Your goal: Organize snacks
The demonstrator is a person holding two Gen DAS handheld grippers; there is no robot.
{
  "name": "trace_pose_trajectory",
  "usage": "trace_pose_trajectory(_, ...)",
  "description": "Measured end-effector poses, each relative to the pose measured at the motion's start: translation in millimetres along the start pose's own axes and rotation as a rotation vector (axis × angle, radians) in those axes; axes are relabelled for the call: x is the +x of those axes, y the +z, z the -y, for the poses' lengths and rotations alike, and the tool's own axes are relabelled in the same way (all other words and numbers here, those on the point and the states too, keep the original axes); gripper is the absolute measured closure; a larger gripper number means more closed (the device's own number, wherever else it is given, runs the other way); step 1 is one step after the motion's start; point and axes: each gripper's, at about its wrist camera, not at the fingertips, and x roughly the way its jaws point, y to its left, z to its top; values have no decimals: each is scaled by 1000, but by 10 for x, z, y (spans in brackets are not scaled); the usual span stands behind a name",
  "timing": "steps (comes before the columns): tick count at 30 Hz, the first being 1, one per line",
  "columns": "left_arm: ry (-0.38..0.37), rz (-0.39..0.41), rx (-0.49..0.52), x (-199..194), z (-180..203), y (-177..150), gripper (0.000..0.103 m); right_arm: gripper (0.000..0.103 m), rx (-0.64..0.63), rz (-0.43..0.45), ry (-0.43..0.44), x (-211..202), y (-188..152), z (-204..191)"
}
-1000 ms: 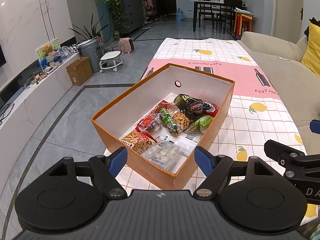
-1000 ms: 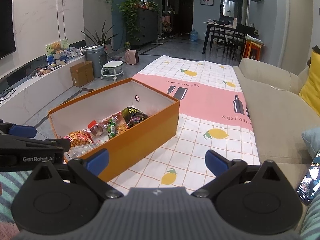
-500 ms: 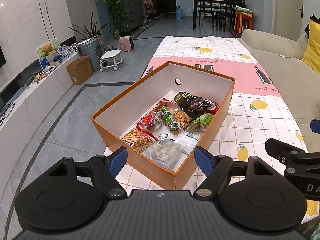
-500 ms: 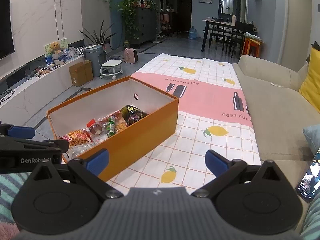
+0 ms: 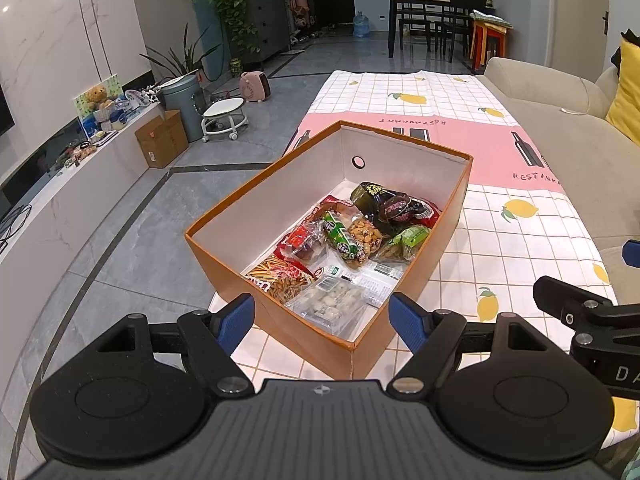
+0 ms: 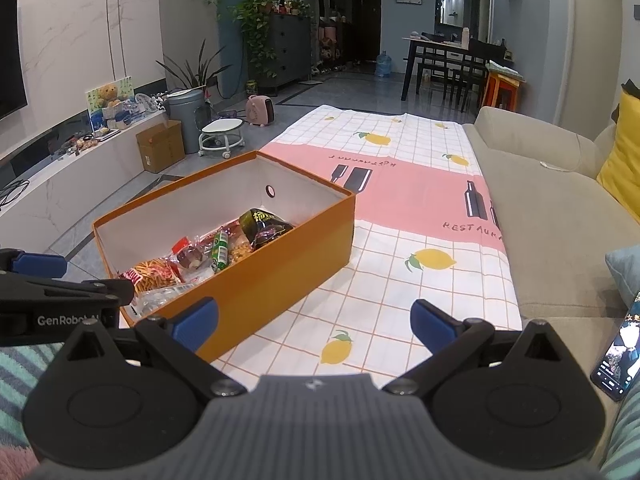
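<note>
"GenRobot AI" marks the left tool [image 6: 48, 280]; "RESTAURANT" the tablecloth [image 6: 472, 228].

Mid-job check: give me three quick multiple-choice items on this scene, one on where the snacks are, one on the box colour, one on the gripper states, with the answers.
1. Where are the snacks?
A. Inside the box
B. Spread on the tablecloth
C. On the sofa

2. What colour is the outside of the box?
A. Blue
B. Orange
C. Green

3. How do the left gripper and right gripper stand?
A. Both shut on a snack
B. Left shut, right open
C. Both open and holding nothing

Answers:
1. A, every packet lies on the box floor, and only the box stands on the tablecloth.
2. B, the outer walls and rim are orange, the inside white.
3. C, each wrist view shows the blue pads wide apart with nothing between them.
</note>
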Motion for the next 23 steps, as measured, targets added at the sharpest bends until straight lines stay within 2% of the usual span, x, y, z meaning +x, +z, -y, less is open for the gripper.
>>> trace_pose_trajectory(23,-8,14,6,-42,-21,16,14,4,-1,-14,-1,48,-25,5)
